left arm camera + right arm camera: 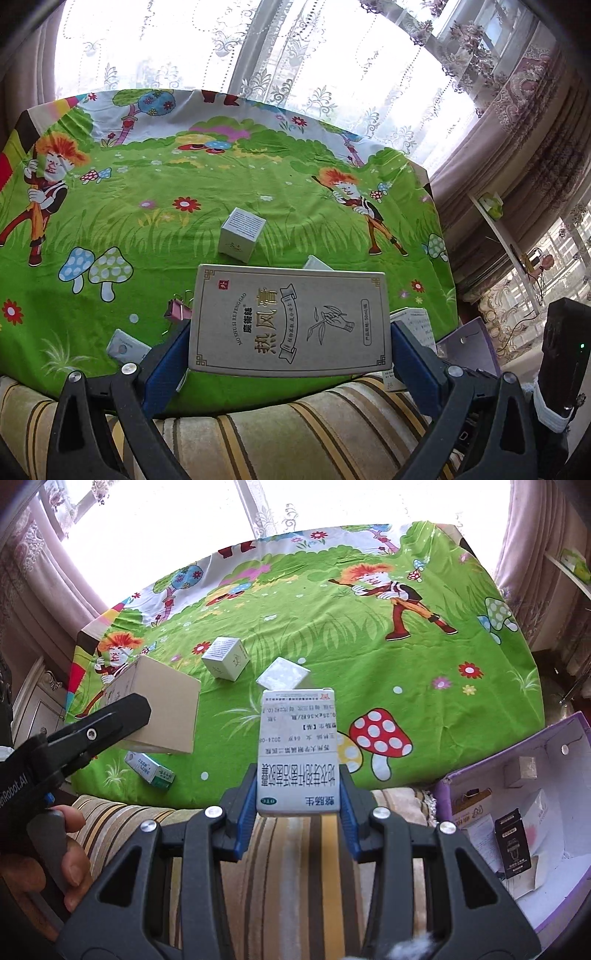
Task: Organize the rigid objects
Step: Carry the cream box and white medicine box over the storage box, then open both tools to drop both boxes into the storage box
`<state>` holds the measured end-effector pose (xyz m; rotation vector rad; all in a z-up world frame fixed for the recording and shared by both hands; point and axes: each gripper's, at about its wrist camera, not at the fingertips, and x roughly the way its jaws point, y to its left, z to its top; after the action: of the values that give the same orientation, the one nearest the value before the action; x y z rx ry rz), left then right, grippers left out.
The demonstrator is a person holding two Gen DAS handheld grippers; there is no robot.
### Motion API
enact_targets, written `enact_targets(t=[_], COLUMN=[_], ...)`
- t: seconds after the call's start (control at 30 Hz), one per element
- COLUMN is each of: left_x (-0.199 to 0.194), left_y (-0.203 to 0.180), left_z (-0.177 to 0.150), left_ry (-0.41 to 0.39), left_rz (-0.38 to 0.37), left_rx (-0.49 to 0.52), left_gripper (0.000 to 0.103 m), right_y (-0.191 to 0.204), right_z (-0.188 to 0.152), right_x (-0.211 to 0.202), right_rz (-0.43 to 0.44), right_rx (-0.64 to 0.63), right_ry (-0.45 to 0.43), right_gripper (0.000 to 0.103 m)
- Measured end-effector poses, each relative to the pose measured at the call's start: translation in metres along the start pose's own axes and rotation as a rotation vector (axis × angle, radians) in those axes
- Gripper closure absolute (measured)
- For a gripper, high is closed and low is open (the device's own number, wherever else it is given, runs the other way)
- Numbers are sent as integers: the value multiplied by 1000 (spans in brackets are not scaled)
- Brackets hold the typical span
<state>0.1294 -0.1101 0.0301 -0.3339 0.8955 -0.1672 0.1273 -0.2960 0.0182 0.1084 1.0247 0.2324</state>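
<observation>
A: Left gripper point(290, 343)?
B: Fingers spread wide, blue pads clamped on the sides of a grey ointment box point(290, 325), held clear above the cartoon tablecloth point(221, 192).

A: Right gripper point(297, 786)?
B: Fingers set narrow, gripping a white medicine box point(297, 753) between them; a purple storage box point(524, 812) lies right of the fingers.

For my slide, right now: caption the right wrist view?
Right gripper holds a white medicine box above the cartoon tablecloth, purple bin alongside.
</observation>
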Motion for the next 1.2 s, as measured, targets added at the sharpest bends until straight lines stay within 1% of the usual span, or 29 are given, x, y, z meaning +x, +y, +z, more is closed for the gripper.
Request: enact_targets(t=[0.2,0.5,0.7,0.8,0.87,0.9,0.97,1.0,1.03,1.1,1.2], left_x=[11,26,34,37,38,38,37,37,35,30,24], left_y=[-53,-130,-169,-180,-185,-186,-185,-183,-180,-176,-174], left_z=[-13,-34,-48,-52,-53,-53,-52,-50,-49,-47,-45], left_ry=[52,121,157,179,183,180,176,170,159,125,95], left_rz=[-67,-178,-252,-320,-343,-347,-367,-375,-386,-401,-415], left_rx=[109,250,321,324,325,323,304,289,274,254,265], left_gripper=[2,2,2,1,0,0,0,0,0,0,0], right_y=[-57,-146,-192,-206,-212,-215,-220,-221,-223,-225,-225], right_z=[-10,-23,-32,-35,-35,-34,-35,-35,-35,-36,-36], right_x=[-24,-59,-80,-89,-93,-94,-99,-101,-104,-110,-116], right_rz=[-51,-170,-251,-273,-291,-295,-299,-303,-308,-314,-320], right_rx=[107,271,359,385,399,405,421,426,431,433,433], right_ry=[-34,-100,-137,-156,-161,-164,-176,-183,-191,-202,-213], right_gripper=[59,59,59,59,59,57,49,43,39,37,37])
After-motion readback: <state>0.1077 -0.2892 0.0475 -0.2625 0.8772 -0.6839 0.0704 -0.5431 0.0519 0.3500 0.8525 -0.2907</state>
